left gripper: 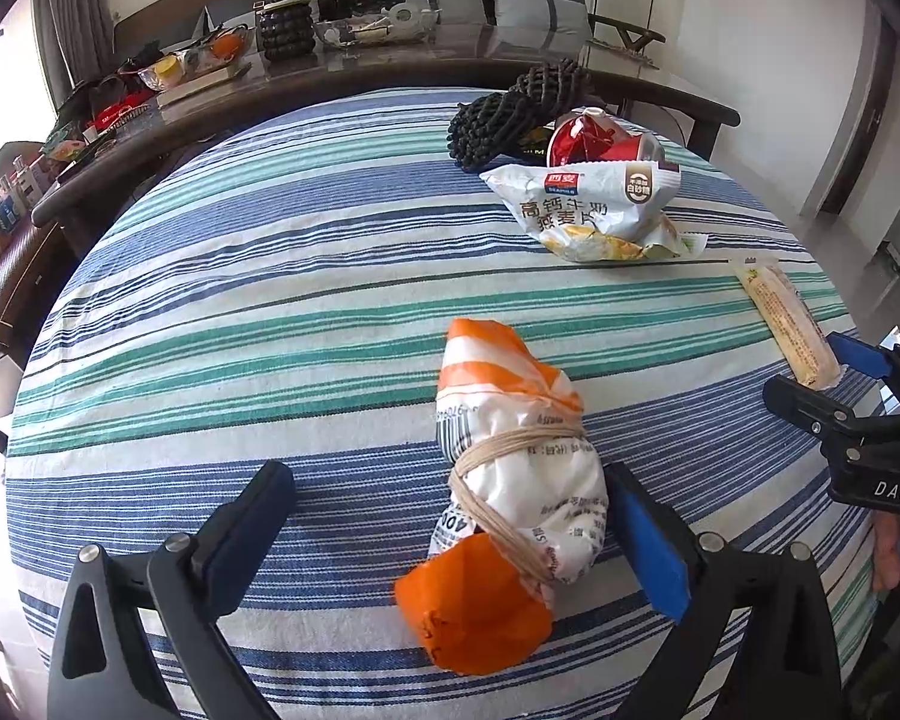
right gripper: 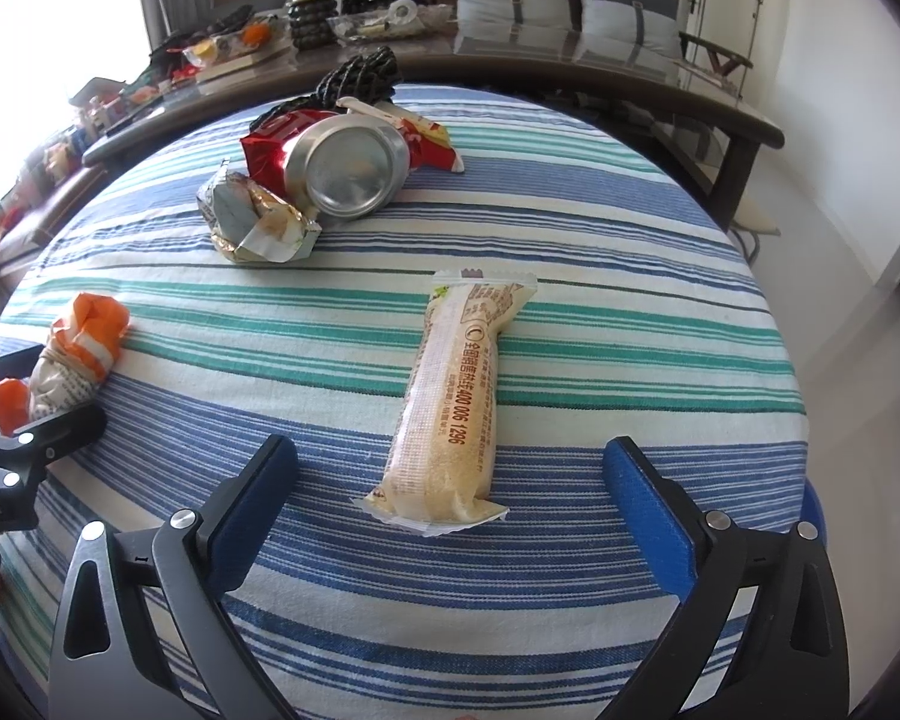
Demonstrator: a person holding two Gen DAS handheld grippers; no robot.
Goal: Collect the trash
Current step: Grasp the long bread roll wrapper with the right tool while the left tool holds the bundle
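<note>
Trash is lying scattered on the table (left gripper: 222, 276), which is wearing a blue, teal and white striped cloth. Nearest the left tool (left gripper: 450, 516) is sitting an orange-and-white wrapper bundle (left gripper: 510, 480), crumpled and bound with tan string, its near end lying between the widely spread fingers and brushing the blue pad on the right side. The right tool (right gripper: 450, 480) is also standing wide apart, with a long beige snack packet (right gripper: 450, 408) printed with red text lying flat just ahead of its fingers. Farther back, a white oatmeal bag (left gripper: 588, 204) is slumping against a crushed red can (left gripper: 594, 141), whose silver base (right gripper: 348, 168) is facing the right camera, beside a dark knobbly basket (left gripper: 510, 111).
</note>
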